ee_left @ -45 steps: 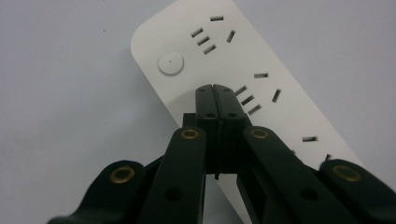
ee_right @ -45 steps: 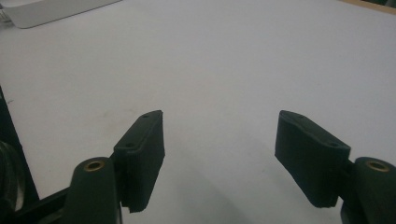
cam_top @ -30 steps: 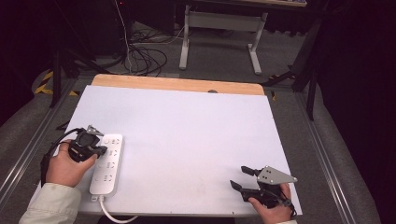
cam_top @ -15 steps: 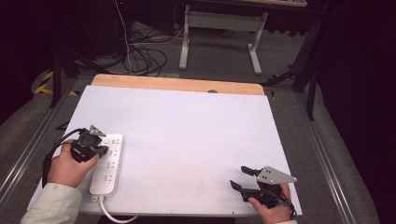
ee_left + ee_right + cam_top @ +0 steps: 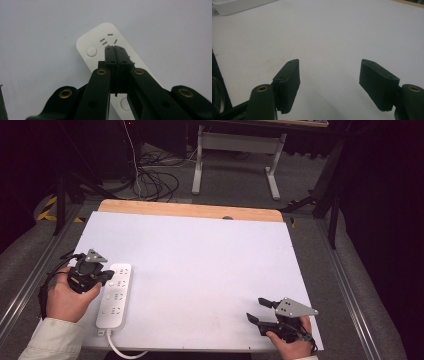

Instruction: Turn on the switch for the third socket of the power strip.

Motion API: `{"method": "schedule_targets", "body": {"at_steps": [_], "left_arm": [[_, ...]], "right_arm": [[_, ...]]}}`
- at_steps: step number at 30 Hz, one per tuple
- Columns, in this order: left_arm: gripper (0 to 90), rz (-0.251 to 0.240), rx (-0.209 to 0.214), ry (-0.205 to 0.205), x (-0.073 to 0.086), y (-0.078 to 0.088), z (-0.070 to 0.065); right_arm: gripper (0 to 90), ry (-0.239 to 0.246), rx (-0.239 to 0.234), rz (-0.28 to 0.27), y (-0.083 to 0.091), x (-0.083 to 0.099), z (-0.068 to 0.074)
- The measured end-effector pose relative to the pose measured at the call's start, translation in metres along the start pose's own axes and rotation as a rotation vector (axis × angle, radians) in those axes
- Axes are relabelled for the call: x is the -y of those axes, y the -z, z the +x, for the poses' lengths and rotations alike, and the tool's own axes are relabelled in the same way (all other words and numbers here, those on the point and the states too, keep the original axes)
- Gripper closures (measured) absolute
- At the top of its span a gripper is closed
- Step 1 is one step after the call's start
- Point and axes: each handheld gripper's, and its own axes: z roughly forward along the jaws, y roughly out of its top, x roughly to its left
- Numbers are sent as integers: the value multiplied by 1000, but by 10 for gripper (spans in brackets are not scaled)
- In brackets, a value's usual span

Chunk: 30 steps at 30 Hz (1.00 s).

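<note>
A white power strip (image 5: 115, 296) lies lengthwise near the table's left front edge, its cord (image 5: 122, 350) trailing off the front. My left gripper (image 5: 109, 277) hovers over the strip's far half with its jaws pressed together and nothing between them. In the left gripper view that left gripper (image 5: 115, 48) points down at the power strip (image 5: 100, 42), beside a round button (image 5: 91, 51) and socket slots. My right gripper (image 5: 259, 310) rests at the front right corner, wide open and empty; in the right gripper view the right gripper (image 5: 329, 71) has bare table between its pads.
The white table top (image 5: 200, 260) has a wooden strip (image 5: 190, 211) along its far edge. Beyond it stand a desk frame (image 5: 235, 155) and loose cables (image 5: 150, 180) on the floor. Metal rails (image 5: 30, 275) run along both sides.
My left gripper has lifted slightly above the power strip and shifted a little toward its far end. The right gripper has stayed put.
</note>
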Motion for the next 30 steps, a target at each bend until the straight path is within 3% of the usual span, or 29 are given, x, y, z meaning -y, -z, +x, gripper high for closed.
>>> {"method": "schedule_targets", "body": {"at_steps": [11,16,20,24,30], "left_arm": [[896,-33,0,-7,-1,9,-1],[767,-78,26,-5,-1,14,-3],[594,-127,21,-5,-1,19,-4],[379,-176,56,-11,0,25,-4],[309,-249,64,-31,1,33,-7]], "right_arm": [[332,-1,1,-1,0,0,-1],[332,0,1,-1,0,0,-1],[332,-2,2,0,0,0,-1],[332,-6,2,-1,0,0,-1],[332,-2,3,1,0,0,-1]]}}
